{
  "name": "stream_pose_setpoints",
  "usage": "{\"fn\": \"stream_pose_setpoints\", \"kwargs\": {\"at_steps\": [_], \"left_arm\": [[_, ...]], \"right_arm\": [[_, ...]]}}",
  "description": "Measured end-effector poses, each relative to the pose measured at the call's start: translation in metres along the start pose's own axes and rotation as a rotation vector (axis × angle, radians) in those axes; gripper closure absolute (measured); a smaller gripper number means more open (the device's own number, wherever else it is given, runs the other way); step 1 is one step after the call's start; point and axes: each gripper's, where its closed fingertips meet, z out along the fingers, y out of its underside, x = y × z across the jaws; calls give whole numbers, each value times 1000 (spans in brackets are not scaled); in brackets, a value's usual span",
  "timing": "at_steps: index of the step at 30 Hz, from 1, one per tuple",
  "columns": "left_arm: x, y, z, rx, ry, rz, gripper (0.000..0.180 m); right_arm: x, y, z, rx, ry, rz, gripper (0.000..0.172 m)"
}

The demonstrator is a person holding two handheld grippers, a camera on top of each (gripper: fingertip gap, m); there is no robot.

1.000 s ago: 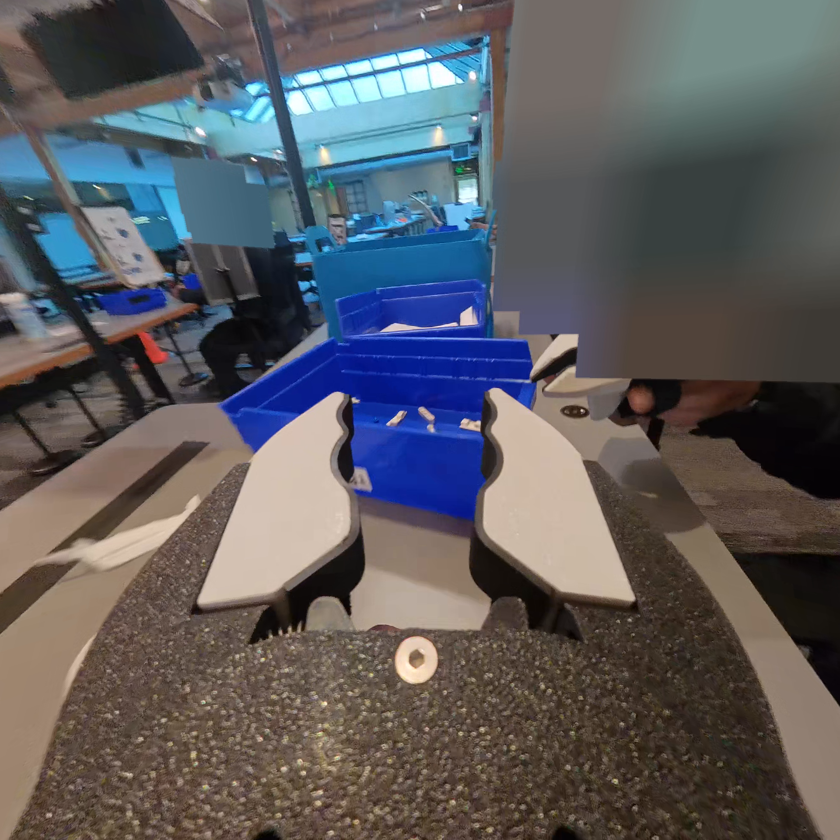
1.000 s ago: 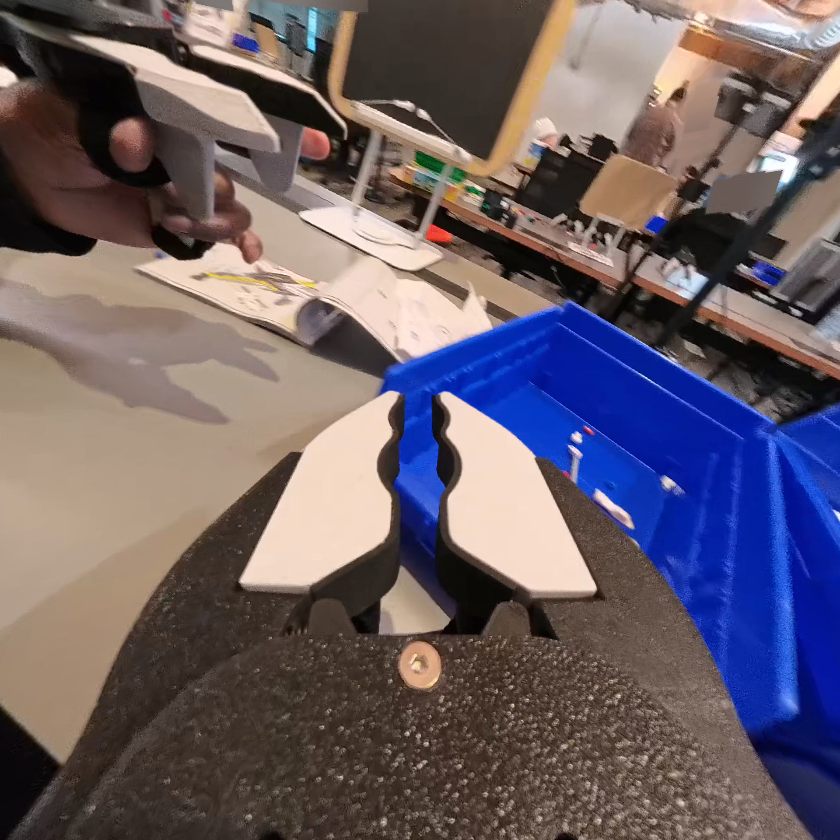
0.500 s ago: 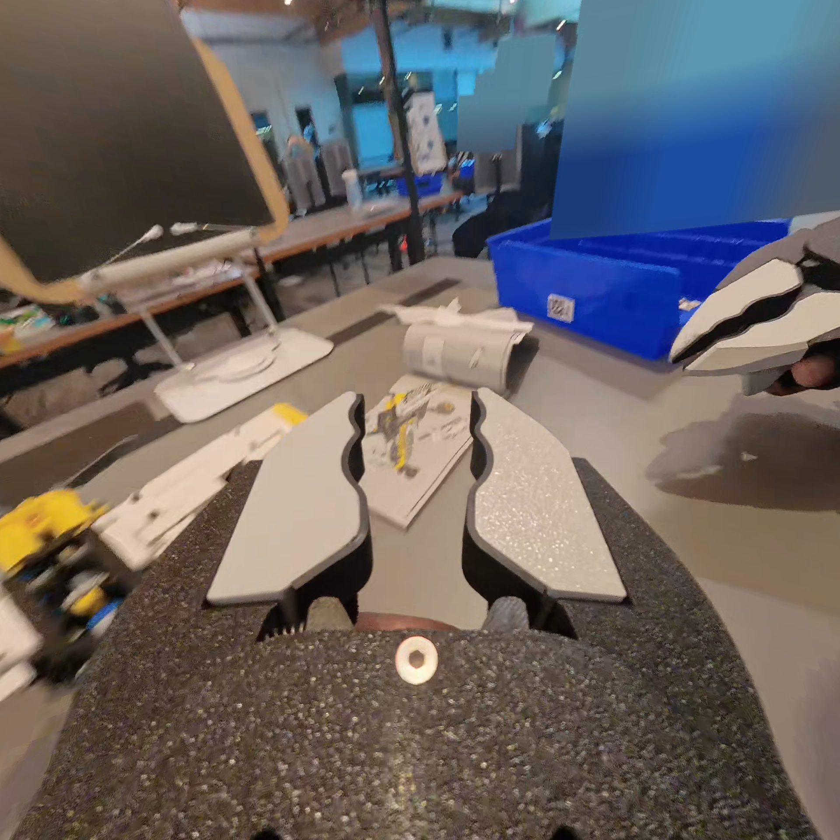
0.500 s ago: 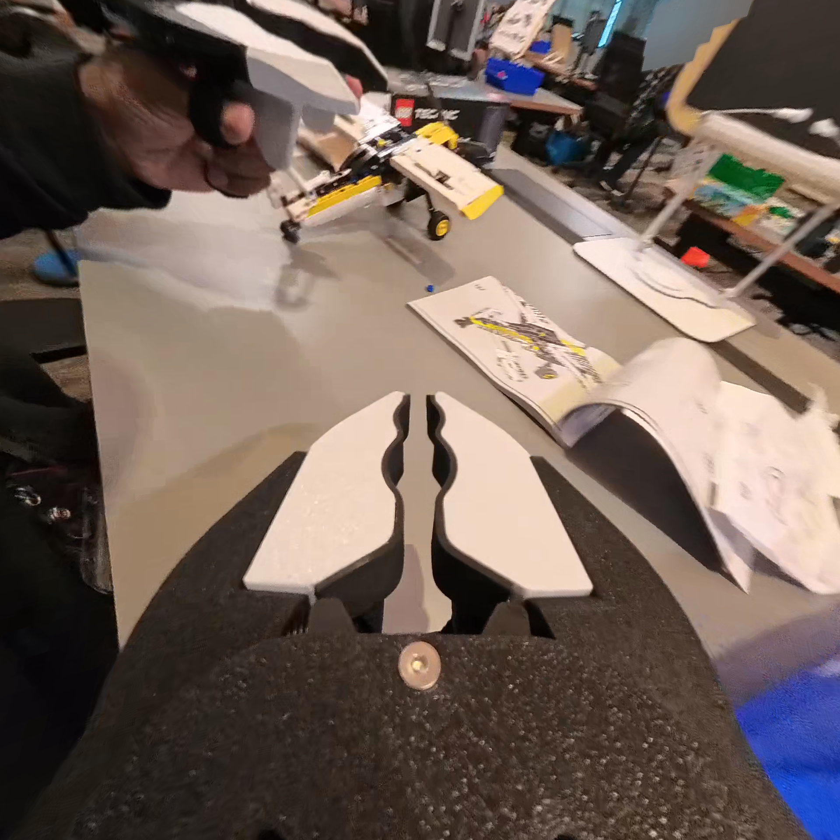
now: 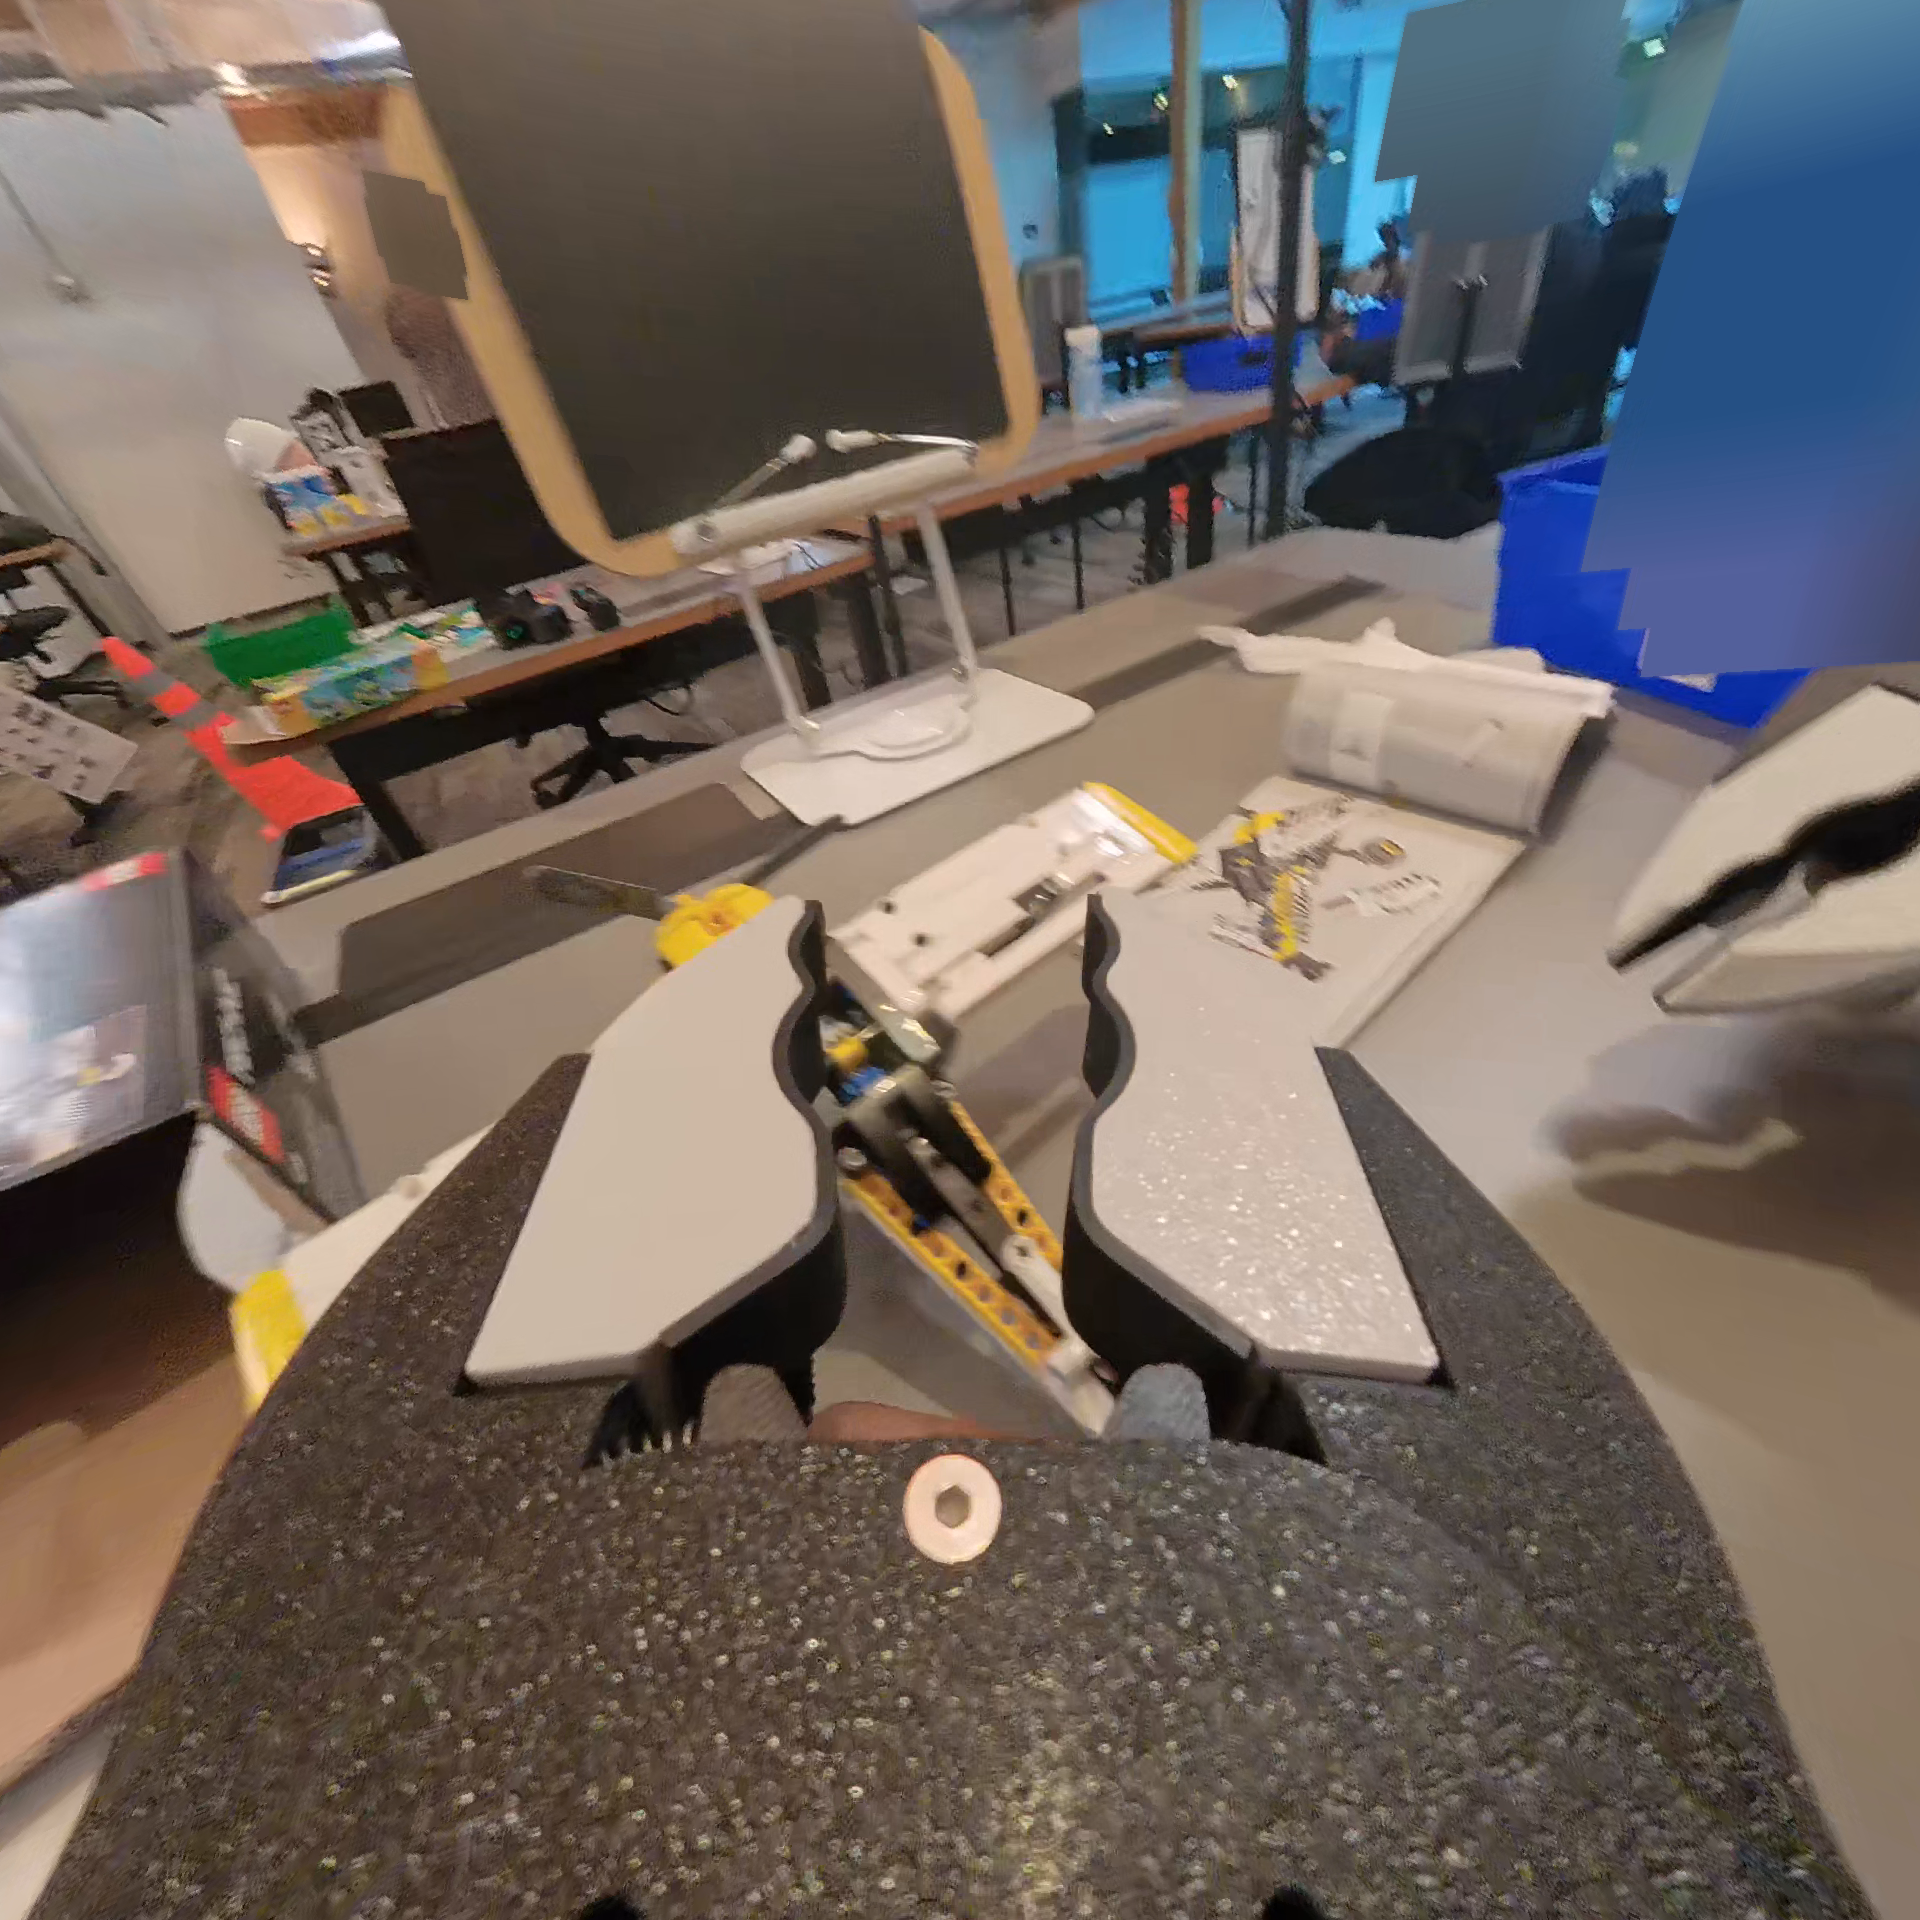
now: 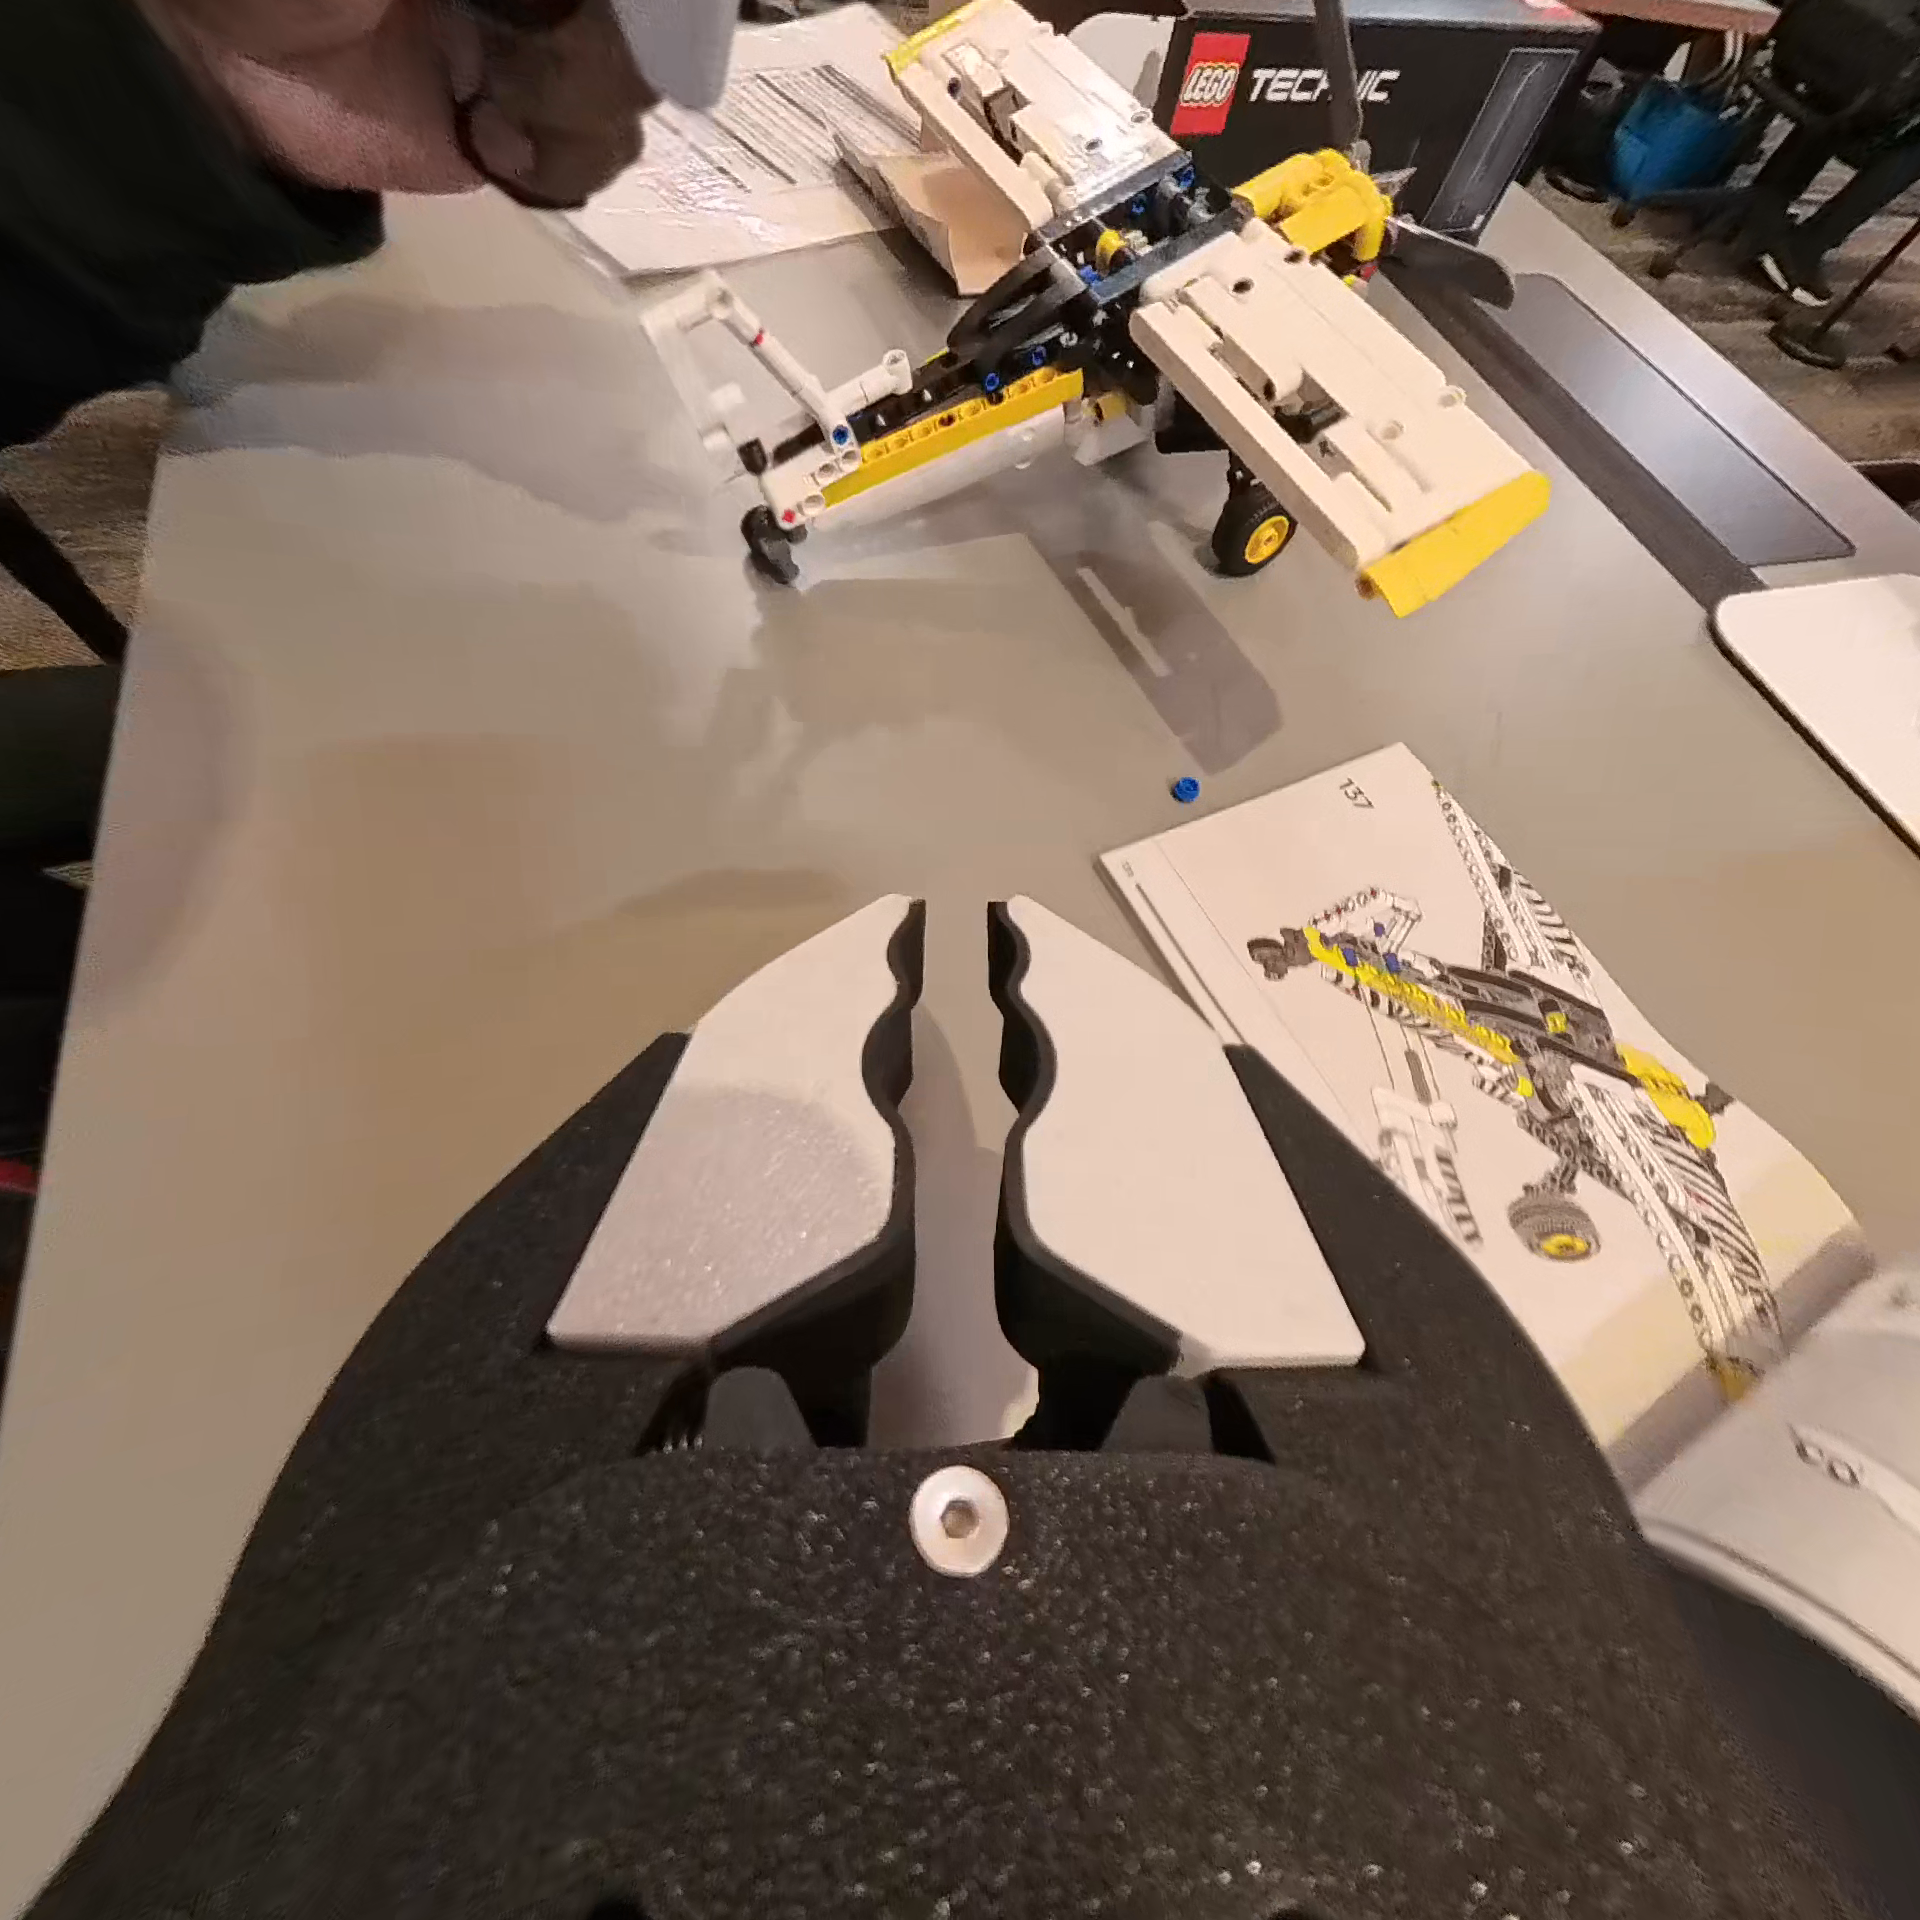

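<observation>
A white and yellow brick-built toy plane (image 6: pixel 1143 343) stands on the grey table (image 6: pixel 468 727). My left gripper (image 5: pixel 948 935) is open and hovers over the plane's tail boom (image 5: pixel 956 1174), which shows between the fingers without the pads pressing on it. In the right wrist view only its handle and the hand on it (image 6: pixel 436 104) show, above the plane's tail. My right gripper (image 6: pixel 954 914) has its jaws a narrow gap apart with only bare table between them. It also shows at the right edge of the left wrist view (image 5: pixel 1766 914). A small blue piece (image 6: pixel 1184 790) lies ahead of it.
An open instruction booklet (image 6: pixel 1455 1039) lies right of my right gripper. A black product box (image 6: pixel 1351 94) and loose papers (image 6: pixel 727 166) sit behind the plane. A dark screen on a white stand (image 5: pixel 914 738) and a blue bin (image 5: pixel 1548 582) stand farther off. My right fingertips sit around 20 centimeters from my left ones. The small blue piece (image 6: pixel 1184 790) is about 12 centimeters from my right fingertips and 20 centimeters from my left.
Both grippers swung away from the blue bin toward the plane. My left gripper moved over the plane's tail, still open. My right gripper's jaws stayed narrowly apart and empty.
</observation>
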Motion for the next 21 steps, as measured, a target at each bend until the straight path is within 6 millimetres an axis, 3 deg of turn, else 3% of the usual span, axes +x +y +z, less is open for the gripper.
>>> {"fn": "stream_pose_setpoints", "kwargs": {"at_steps": [2,4,12,17,21], "left_arm": [[-17,-5,3,20,-2,-14,132],[-20,-13,10,36,42,-4,132],[-1,-20,54,48,137,112,131],[1,-11,54,74,130,106,132],[-15,-4,49,101,72,90,135]], "right_arm": [[2,-2,9,-5,13,-5,161],[7,-1,16,-20,41,-8,161],[36,23,20,-72,160,6,158],[46,32,19,-58,155,30,154],[48,31,19,-38,116,66,153]]}}
